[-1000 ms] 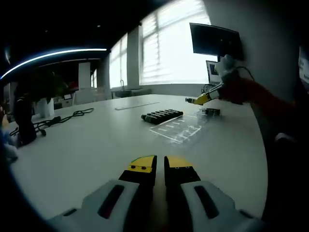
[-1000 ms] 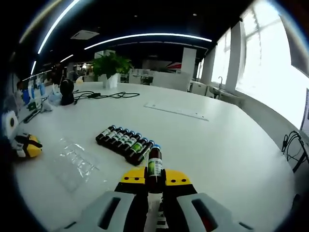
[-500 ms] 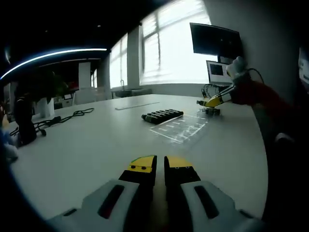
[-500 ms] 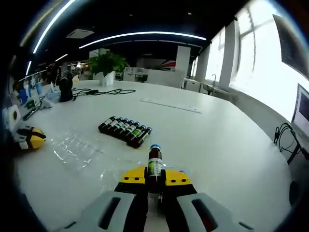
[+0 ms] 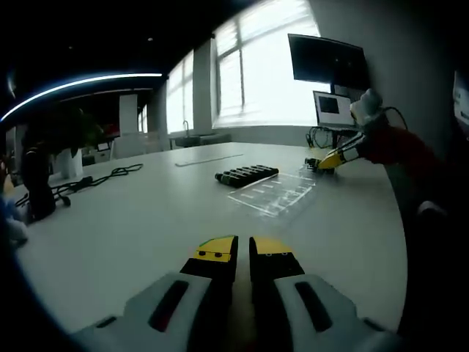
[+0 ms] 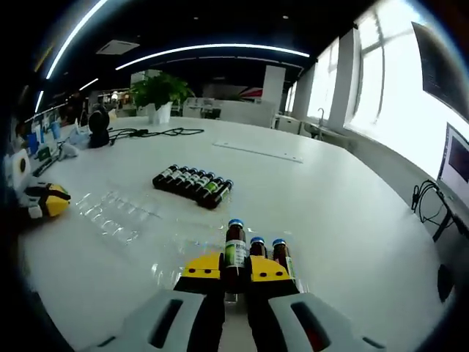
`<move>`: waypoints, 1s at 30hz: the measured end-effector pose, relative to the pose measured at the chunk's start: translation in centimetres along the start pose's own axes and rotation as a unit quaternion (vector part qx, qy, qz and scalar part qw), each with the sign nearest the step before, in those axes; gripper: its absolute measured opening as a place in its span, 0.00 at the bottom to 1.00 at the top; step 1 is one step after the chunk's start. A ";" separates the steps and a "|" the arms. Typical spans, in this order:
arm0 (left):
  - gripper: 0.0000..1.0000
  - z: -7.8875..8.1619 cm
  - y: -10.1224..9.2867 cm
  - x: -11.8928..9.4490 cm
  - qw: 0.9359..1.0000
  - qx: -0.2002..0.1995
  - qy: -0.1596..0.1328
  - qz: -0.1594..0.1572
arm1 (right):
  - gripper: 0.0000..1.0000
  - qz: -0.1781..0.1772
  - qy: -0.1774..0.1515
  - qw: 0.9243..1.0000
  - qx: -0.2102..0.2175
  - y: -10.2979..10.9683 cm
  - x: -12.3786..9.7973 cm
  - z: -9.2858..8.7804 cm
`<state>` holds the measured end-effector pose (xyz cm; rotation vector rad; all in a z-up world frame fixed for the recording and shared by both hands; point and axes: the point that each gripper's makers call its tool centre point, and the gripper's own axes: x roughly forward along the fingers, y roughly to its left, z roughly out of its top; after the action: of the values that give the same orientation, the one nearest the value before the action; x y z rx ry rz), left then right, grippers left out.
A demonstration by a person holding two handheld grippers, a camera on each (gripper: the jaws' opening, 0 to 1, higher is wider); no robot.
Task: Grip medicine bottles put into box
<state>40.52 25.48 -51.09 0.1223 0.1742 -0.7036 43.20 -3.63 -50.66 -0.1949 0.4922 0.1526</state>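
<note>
Brown medicine bottle point(image 6: 235, 249), clamped in the right hand-held gripper point(image 6: 235, 268), could topple its two boxed neighbours point(image 6: 270, 253) if lowered crookedly; the left hand-held gripper point(image 5: 242, 253) rests closed and empty.

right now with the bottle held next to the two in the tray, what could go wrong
1. The right gripper holds the bottle right beside two bottles standing in the clear tray; lowering it or opening may knock them over.
2. The tray is see-through and looks light, so a slot may be missed or the tray pushed.
</note>
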 end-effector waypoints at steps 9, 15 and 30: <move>0.02 0.0 0.0 0.0 1.000 0.000 0.001 0.000 | 0.07 -0.009 0.008 1.000 0.002 0.0 0.1 -0.1; 0.02 0.0 0.0 0.0 1.000 0.000 0.001 0.000 | 0.08 -0.010 0.008 1.000 0.011 0.0 0.1 -0.1; 0.02 0.0 0.0 0.0 1.000 0.001 0.001 0.000 | 0.04 0.006 -0.012 0.999 0.039 -0.1 -0.3 0.6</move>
<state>40.53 25.51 -51.12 0.1249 0.1754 -0.7034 43.24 -3.59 -50.01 -0.1134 0.4754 0.1461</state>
